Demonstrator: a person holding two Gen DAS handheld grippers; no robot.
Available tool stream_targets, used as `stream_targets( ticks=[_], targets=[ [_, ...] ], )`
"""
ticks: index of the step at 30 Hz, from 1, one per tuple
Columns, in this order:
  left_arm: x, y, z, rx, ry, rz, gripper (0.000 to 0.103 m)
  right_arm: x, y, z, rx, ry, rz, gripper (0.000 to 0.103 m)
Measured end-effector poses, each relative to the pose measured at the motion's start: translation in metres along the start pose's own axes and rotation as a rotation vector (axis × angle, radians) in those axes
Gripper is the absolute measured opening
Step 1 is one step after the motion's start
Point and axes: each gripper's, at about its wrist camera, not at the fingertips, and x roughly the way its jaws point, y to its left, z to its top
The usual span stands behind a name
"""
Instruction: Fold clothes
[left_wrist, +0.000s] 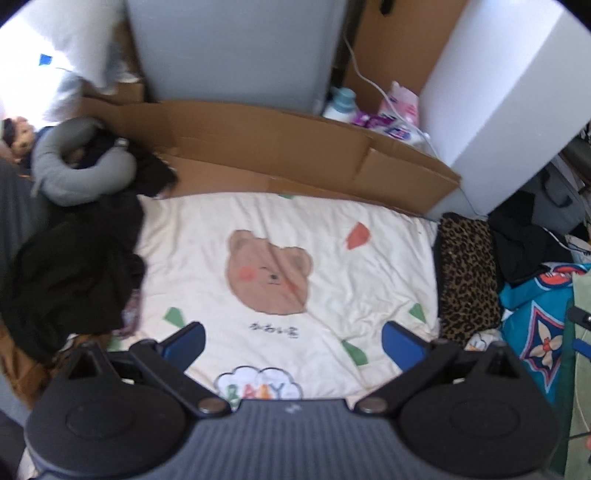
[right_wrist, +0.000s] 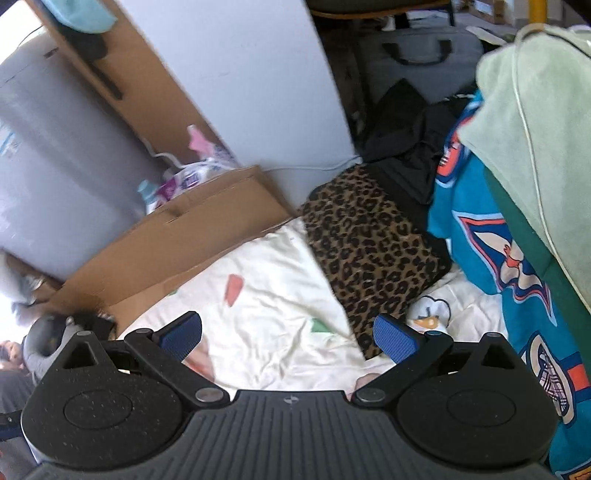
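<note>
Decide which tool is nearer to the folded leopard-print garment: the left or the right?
Right. The right tool hangs just at the leopard-print garment, one finger overlapping its near corner. The left tool hovers over the bear-print sheet, the garment off to its right.

Cream bear-print bedspread, flattened cardboard behind, white wall panel, bright daylight

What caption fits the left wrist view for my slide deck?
Open left hand-held gripper above a bear-print blanket, black clothes piled left, leopard-print garment right.
</note>
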Motion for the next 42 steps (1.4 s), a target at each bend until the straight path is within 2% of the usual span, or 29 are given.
stream_targets(
  ticks=[5,11,17,22,25,30,35,42],
  targets=[
    [-0.032,0.031,-0.020,-0.052,-0.031,0.019,0.103,-0.028,0.031,-0.006,-0.061,-0.025,0.052,0.102],
    [-0.053,0.051,-0.048,-0.095,-0.045,0.003,0.103,-0.061,0.062,-0.022,-0.155,-0.046,0.080,0.102],
    [-0.066,0.060,-0.081,-0.141,-0.094,0.009,0.103,-0.095,0.075,-0.045,-0.196,-0.053,0.115,0.102],
    [-0.069,0.063,-0.105,-0.189,-0.111,0.007,0.103,-0.111,0.081,-0.068,-0.278,-0.045,0.126,0.102],
    [-0.072,0.059,-0.116,-0.183,-0.141,0.042,0.103,-0.114,0.082,-0.078,-0.312,-0.043,0.153,0.102],
    [-0.067,0.058,-0.134,-0.219,-0.143,0.022,0.103,-0.109,0.085,-0.092,-0.318,-0.041,0.164,0.102],
    [-0.050,0.055,-0.150,-0.246,-0.156,0.063,0.103,-0.100,0.101,-0.113,-0.431,-0.024,0.133,0.102],
    [-0.035,0.050,-0.167,-0.299,-0.126,0.091,0.103,-0.094,0.112,-0.135,-0.499,-0.015,0.142,0.102]
  ],
)
